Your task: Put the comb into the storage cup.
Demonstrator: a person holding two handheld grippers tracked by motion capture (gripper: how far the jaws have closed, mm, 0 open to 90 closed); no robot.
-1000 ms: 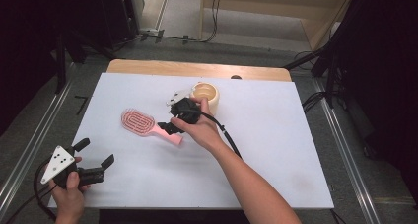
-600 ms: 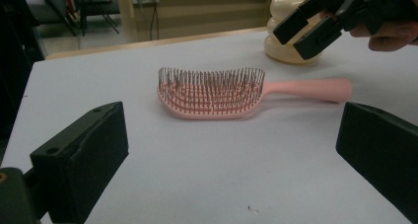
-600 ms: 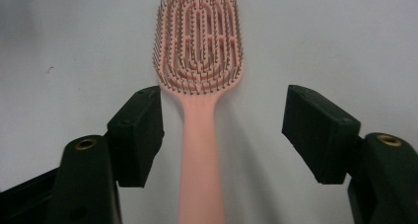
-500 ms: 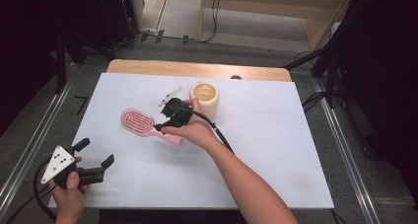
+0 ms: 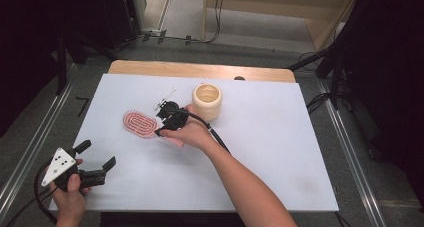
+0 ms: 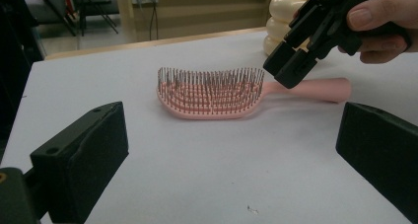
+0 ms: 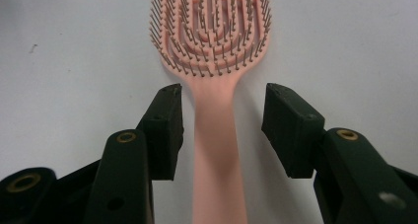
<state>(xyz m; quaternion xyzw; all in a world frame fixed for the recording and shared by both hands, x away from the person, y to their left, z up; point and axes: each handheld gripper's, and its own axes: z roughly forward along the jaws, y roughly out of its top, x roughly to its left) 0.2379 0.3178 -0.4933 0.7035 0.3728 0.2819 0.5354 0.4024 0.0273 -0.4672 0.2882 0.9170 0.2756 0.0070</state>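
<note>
Change: since the earlier pictures the right gripper (image 5: 161, 123) has slid from beside the cup (image 5: 207, 101) leftward and down over the hairbrush (image 5: 142, 124); its jaws have just been closing, with the brush handle between them.
Right gripper: in the right gripper view its two pads (image 7: 165, 130) stand either side of the pink handle (image 7: 218, 160), a gap showing on each side, so they do not press on it; jaws part open.
Left gripper: low in the lower left of the high view, the left gripper (image 5: 95, 157) has kept its place; jaws spread wide, nothing between them.
Hairbrush: lies bristles up on the white table (image 5: 280, 152), left of centre in the high view, head toward the left, handle toward the right hand (image 5: 192, 133).
Hidden: in the high view the hand and gripper cover most of the handle; the right gripper view cuts off the brush head at the top edge; the small wire-like thing (image 5: 164, 99) above the brush is too small to make out.
Container: the cream ribbed cup stands upright just right of the gripper, apart from the brush; its inside looks bare as far as the high view shows.
</note>
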